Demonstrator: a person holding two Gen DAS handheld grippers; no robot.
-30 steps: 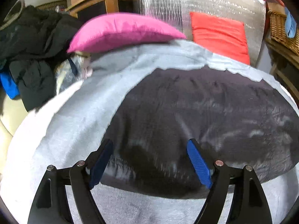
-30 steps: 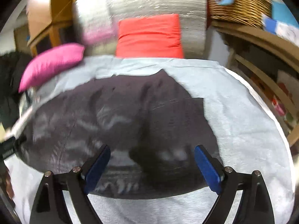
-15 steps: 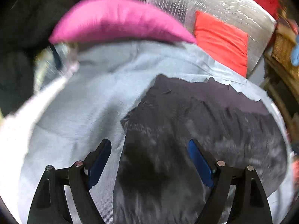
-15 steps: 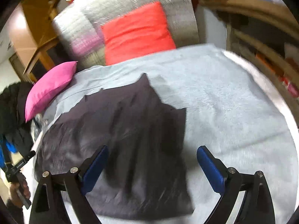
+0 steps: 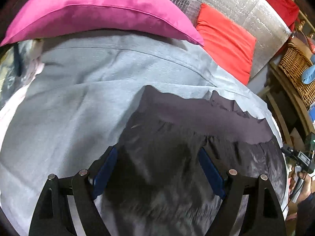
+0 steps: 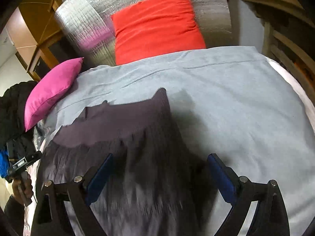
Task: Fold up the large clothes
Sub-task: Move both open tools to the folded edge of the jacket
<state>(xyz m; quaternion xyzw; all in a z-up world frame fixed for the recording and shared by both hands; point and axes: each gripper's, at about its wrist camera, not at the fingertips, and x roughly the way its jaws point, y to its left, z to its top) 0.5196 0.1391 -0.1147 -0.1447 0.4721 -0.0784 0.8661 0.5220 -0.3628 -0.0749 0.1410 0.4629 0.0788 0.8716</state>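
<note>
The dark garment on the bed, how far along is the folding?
Done: the dark garment lies spread on the grey bedsheet, its far edge apparently turned over once. In hand: nothing; both the left tongs and right tongs are open above it. Left: probably most folds.

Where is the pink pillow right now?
The pink pillow lies at the far left edge of the grey bed cover in the right wrist view, left of the red cushion and beyond the dark garment.
</note>
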